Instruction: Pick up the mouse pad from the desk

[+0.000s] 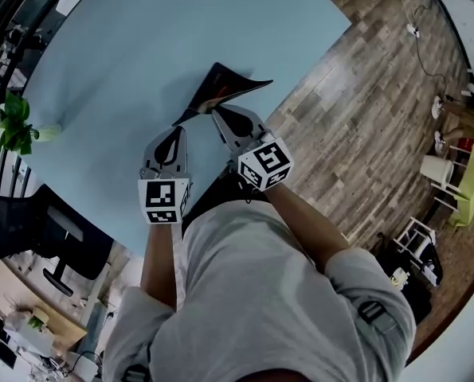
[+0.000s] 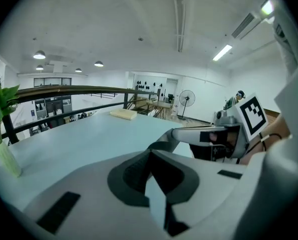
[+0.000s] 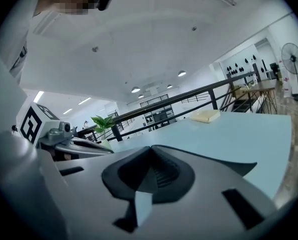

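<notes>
The dark mouse pad [image 1: 223, 88] hangs tilted and bent above the light blue desk [image 1: 133, 38], near the desk's front edge. My left gripper [image 1: 178, 128] pinches the pad's lower left corner. My right gripper [image 1: 217, 112] grips the pad's near edge a little to the right. In the left gripper view the jaws [image 2: 150, 153] meet on a thin dark strip of the mouse pad [image 2: 165, 142], which runs right toward the right gripper [image 2: 224, 134]. In the right gripper view the shut jaws [image 3: 150, 149] hold the mouse pad [image 3: 241, 168], whose dark sheet spreads to the right.
A green plant in a vase [image 1: 15, 126] stands at the desk's left edge beside a black railing [image 2: 63, 90]. A pale yellow block [image 2: 123, 114] lies at the far side of the desk. Wooden floor [image 1: 364, 118] lies to the right, an office chair [image 1: 57, 237] at the lower left.
</notes>
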`<state>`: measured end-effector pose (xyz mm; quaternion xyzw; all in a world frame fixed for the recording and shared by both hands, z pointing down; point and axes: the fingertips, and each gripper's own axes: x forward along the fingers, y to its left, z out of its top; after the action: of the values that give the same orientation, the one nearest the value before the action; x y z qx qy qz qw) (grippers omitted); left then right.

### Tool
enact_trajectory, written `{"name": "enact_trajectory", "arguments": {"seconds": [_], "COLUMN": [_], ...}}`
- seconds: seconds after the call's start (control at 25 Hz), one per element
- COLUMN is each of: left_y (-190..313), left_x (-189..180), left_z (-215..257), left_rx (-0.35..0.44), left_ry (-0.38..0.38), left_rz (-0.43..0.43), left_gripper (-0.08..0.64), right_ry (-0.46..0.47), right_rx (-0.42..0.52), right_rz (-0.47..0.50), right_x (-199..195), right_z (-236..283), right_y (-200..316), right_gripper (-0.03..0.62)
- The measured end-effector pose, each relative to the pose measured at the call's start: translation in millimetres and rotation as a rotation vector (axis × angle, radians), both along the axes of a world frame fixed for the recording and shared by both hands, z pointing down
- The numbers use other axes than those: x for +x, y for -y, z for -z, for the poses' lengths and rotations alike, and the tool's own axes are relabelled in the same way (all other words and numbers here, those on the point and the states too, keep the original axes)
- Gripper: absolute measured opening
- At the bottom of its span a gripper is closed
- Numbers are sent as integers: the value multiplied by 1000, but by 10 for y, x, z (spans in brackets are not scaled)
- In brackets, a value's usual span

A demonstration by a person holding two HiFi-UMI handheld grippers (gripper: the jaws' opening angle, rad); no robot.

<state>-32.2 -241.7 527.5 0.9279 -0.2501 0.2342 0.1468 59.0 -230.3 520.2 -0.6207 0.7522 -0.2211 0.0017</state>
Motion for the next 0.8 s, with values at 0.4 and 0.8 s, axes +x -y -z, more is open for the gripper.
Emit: {"name": "enact_trajectory", "arguments": {"seconds": [0.4,0.8], "left_y": [292,471], "left_x": [84,91], "left_z": [190,285], "left_rx": [3,26], "left_ry": [-58,-31], "left_rz": [38,249], "left_gripper": [11,11], "right_ry": [-69,-106], "right_rx": [46,149], "right_rz": [8,174], "right_x": [64,112], "right_z": [288,558], "right_y": [287,548], "right_gripper": [14,14]}}
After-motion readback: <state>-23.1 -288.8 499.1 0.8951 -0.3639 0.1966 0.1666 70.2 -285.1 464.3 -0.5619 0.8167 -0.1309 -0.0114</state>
